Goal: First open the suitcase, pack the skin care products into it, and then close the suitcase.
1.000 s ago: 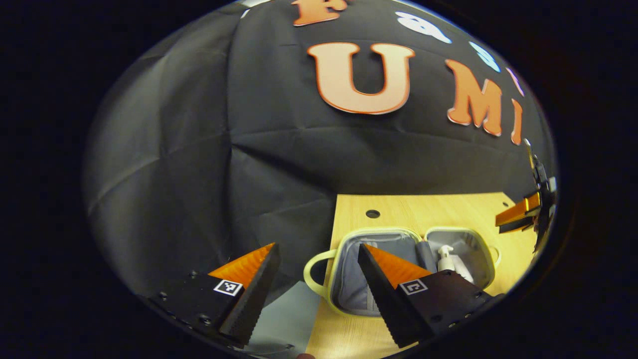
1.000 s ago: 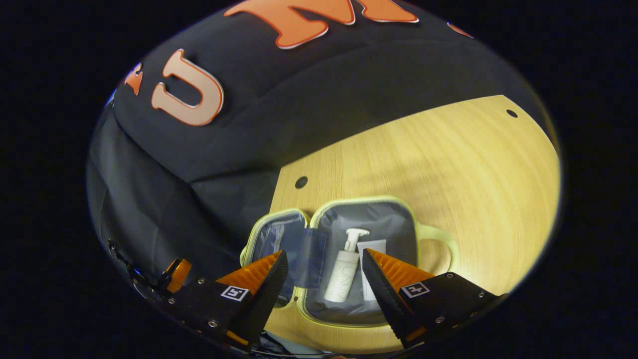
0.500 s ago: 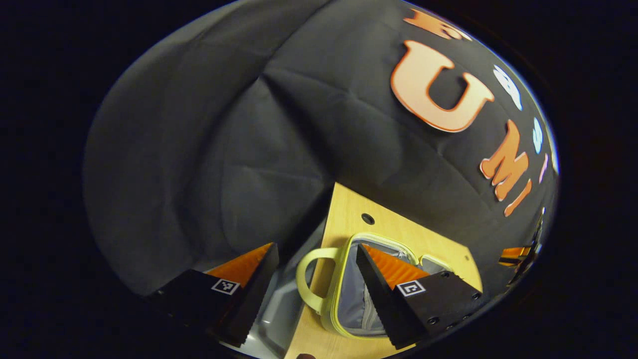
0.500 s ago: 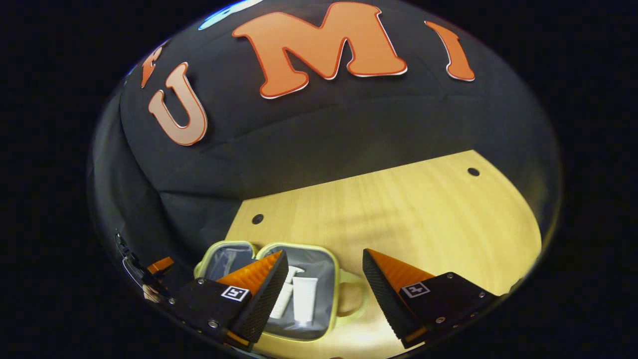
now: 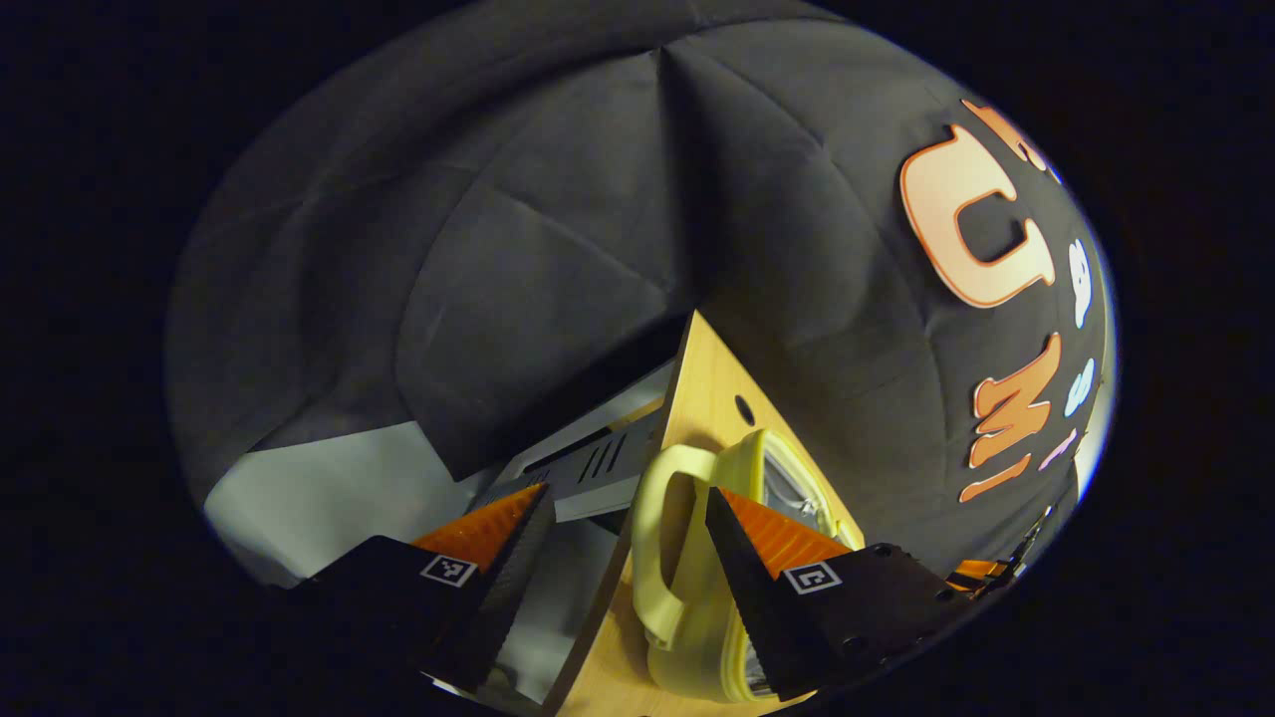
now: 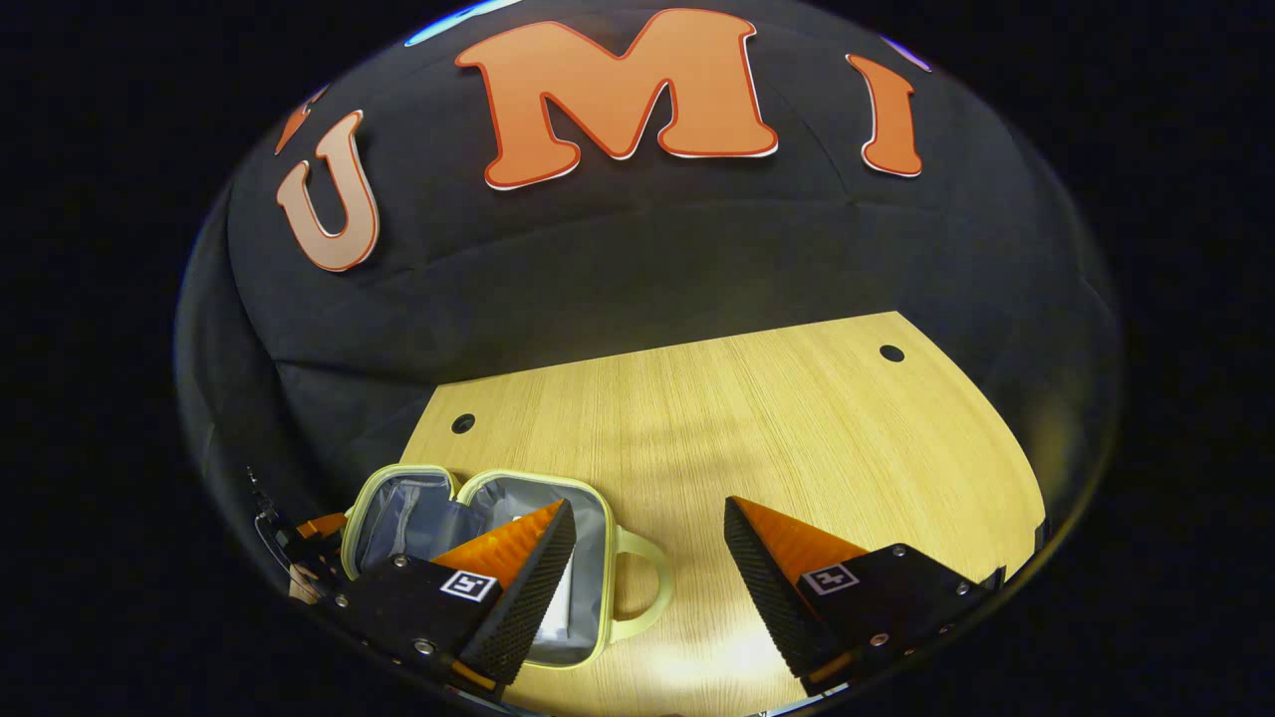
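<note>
- The left claw (image 5: 618, 578) has two wedge-shaped fingers with ribbed inner faces and toothed edges.
- Each finger sits on a dark block with small screws and a square black-and-white marker.
- The right claw (image 6: 647, 583) has the same build.

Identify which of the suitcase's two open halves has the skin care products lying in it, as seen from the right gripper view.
The half with the handle, on the right of the suitcase; white products lie inside. The other half shows just grey lining.
</note>
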